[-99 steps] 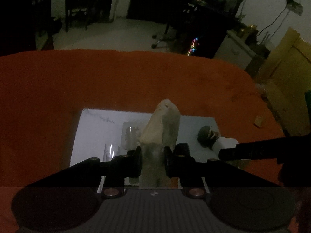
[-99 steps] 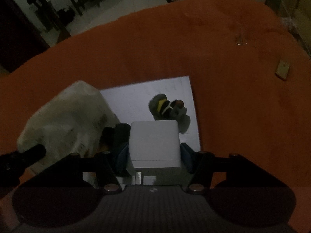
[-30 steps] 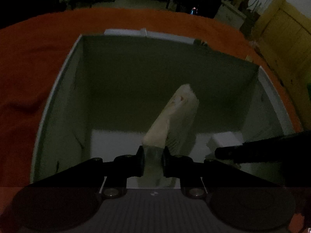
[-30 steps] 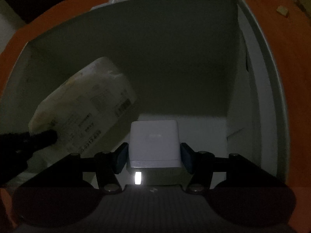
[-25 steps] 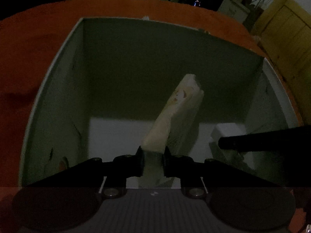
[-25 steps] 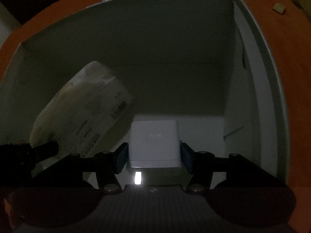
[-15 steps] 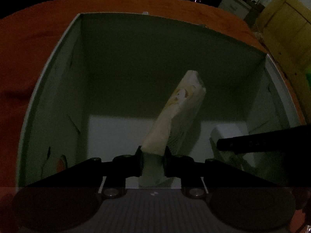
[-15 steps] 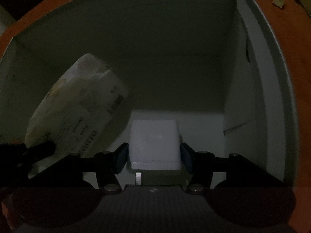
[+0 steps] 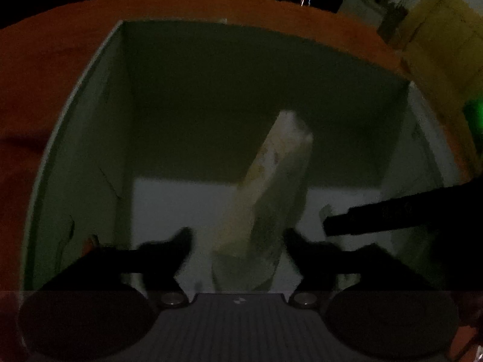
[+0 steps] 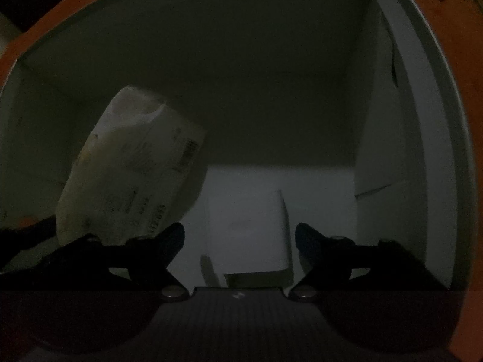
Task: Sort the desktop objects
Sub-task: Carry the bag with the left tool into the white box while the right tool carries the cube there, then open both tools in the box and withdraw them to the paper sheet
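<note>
White box walls (image 9: pixel 99 138) fill the left wrist view; the left gripper (image 9: pixel 238 238) jaws have just been opening, clear of the tissue pack (image 9: pixel 271 199) leaning toward 1 o'clock. Right wrist view: the right gripper (image 10: pixel 240 235) jaws have likewise parted; the white charger block (image 10: pixel 247 229) sits between, untouched. Release step in hand; next, both lift straight out.

You see the pale tissue pack (image 10: pixel 132 169), barcode on its wrapper, standing tilted at centre left inside the white box (image 10: pixel 422 96). The white cube (image 10: pixel 247 229) sits on the box floor, lower centre.
</note>
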The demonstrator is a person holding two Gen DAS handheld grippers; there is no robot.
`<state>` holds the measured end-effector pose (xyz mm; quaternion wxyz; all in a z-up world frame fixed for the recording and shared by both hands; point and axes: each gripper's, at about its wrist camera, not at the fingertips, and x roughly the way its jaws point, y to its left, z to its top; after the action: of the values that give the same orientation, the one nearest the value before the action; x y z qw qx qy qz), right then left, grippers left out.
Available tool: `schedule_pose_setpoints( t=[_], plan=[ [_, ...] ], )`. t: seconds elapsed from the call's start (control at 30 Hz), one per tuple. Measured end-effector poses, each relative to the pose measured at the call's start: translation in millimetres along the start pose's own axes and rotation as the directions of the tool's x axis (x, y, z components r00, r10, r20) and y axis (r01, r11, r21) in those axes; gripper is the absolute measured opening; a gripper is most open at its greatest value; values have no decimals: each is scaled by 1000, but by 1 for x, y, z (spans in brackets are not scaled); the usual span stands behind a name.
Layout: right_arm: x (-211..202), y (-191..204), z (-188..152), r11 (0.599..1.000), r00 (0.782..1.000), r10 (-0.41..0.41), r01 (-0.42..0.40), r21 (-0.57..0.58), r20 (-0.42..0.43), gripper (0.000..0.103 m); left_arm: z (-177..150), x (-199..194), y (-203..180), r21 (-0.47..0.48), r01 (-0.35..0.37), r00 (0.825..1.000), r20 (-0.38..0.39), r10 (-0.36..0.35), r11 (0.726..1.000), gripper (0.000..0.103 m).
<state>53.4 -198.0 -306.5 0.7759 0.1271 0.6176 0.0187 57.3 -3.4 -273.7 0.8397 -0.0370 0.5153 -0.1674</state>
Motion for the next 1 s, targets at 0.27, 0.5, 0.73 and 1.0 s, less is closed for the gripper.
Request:
schedule_pose_setpoints(
  t=[0.27, 0.5, 0.73, 1.0],
  plan=[
    [-30, -3, -4, 992, 990, 107, -112, 50, 97, 93, 2, -12, 4, -30, 89, 996, 16, -89, 996, 101],
    [-61, 10, 0, 994, 990, 108, -108, 3, 86, 94, 14, -33, 5, -50, 113, 994, 4, -113, 992, 102],
    [-106, 12, 4, 996, 983, 86, -90, 18, 162, 96, 32, -73, 4, -42, 97, 994, 54, -94, 994, 102],
    [-195, 8, -1, 991, 961, 128, -131, -1, 247, 98, 68, -129, 9, -57, 71, 993, 103, -65, 996, 103]
  ],
)
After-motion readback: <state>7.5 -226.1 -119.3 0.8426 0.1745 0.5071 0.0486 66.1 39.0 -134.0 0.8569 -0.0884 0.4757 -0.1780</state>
